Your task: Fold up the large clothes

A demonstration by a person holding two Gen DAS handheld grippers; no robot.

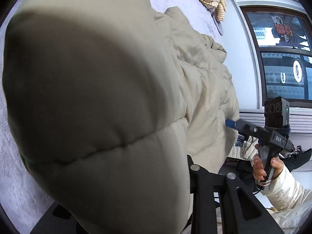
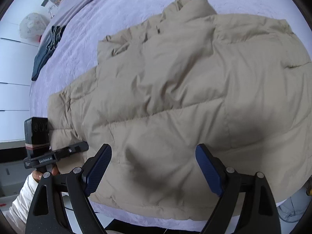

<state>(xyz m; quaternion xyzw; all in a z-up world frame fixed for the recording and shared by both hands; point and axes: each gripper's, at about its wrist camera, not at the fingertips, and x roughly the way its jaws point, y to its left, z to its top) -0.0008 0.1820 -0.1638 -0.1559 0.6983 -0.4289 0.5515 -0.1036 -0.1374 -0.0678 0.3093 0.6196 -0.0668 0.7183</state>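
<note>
The beige padded jacket (image 2: 175, 97) lies largely unfolded on the bed (image 2: 87, 19). The left hand-held gripper (image 2: 83, 146) clamps its edge; the right hand-held gripper (image 2: 154, 167) hovers agape. All folds remain.

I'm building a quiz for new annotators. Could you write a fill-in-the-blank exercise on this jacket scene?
1. The beige puffer jacket lies spread on a ___.
2. The right gripper has its jaws ___ over the jacket's hem.
3. Its pads are coloured ___.
Missing words: bed; open; blue.
</note>
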